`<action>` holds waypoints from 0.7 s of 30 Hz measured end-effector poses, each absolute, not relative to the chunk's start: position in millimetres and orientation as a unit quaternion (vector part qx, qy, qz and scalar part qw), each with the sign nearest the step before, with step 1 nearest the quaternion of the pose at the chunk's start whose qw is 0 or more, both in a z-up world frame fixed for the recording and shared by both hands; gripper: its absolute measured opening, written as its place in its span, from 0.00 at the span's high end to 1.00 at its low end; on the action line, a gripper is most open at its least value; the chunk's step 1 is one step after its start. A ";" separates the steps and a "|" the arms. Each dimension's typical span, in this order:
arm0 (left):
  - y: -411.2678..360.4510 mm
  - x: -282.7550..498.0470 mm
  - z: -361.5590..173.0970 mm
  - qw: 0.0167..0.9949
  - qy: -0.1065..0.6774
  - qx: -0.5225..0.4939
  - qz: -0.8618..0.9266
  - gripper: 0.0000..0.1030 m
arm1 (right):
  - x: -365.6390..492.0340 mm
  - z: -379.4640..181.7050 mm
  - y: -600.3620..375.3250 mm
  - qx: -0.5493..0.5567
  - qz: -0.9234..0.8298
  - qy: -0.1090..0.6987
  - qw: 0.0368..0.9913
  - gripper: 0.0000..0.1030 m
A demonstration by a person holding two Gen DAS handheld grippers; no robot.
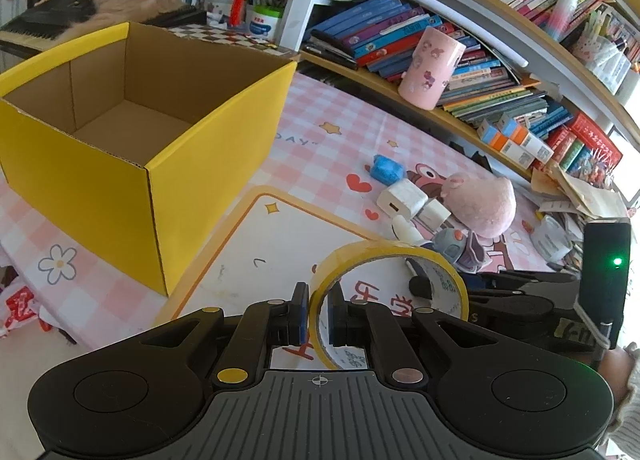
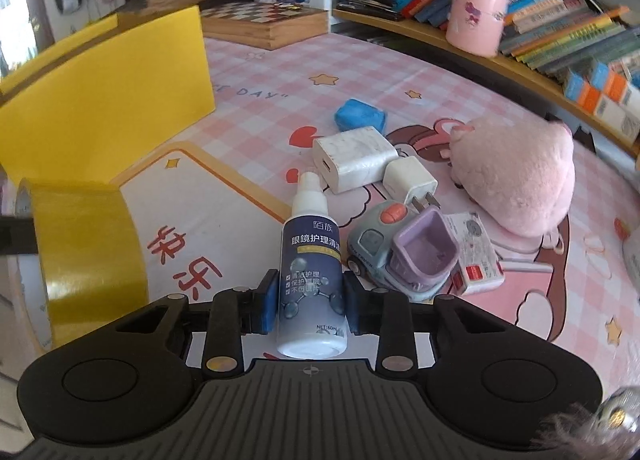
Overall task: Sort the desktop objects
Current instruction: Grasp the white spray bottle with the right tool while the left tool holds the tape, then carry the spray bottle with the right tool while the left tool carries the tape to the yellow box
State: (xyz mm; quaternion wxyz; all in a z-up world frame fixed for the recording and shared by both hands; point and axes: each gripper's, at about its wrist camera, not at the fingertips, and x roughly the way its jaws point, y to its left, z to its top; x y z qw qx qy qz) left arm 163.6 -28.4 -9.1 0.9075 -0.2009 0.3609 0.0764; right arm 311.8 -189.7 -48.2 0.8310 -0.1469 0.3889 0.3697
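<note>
my left claw (image 1: pixel 318 314) grips the yellow tape roll (image 1: pixel 390 292), my right claw (image 2: pixel 308 306) the dark-labelled spray bottle (image 2: pixel 310 272); the yellow cardboard box (image 1: pixel 132 132) is empty, the clutter unsorted.

Probably child's bedroom: bookshelves (image 1: pixel 500 60), plush toy (image 2: pixel 516 176).

Checked pink tablecloth (image 2: pixel 400 72): yellow box (image 1: pixel 192 164), chargers (image 2: pixel 352 162), plush (image 2: pixel 520 176).

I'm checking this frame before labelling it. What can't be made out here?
- Left wrist view: the dark-labelled white spray bottle is mostly hidden behind the yellow tape roll.
- Right wrist view: the yellow cardboard box shows only outer walls; its inside is unseen.
- Right wrist view: the tape roll is cut off by the left edge.
</note>
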 end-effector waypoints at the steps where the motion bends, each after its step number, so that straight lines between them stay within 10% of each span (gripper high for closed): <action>1: -28.1 163.6 -8.9 0.908 0.361 -0.201 0.075 0.93 | 310.9 -47.2 -191.4 -0.136 0.368 0.391 0.832 0.71; 21: -17.6 152.6 3.9 0.919 0.344 -0.192 -0.005 0.93 | 249.1 9.2 -231.6 -0.031 0.314 0.363 0.877 0.71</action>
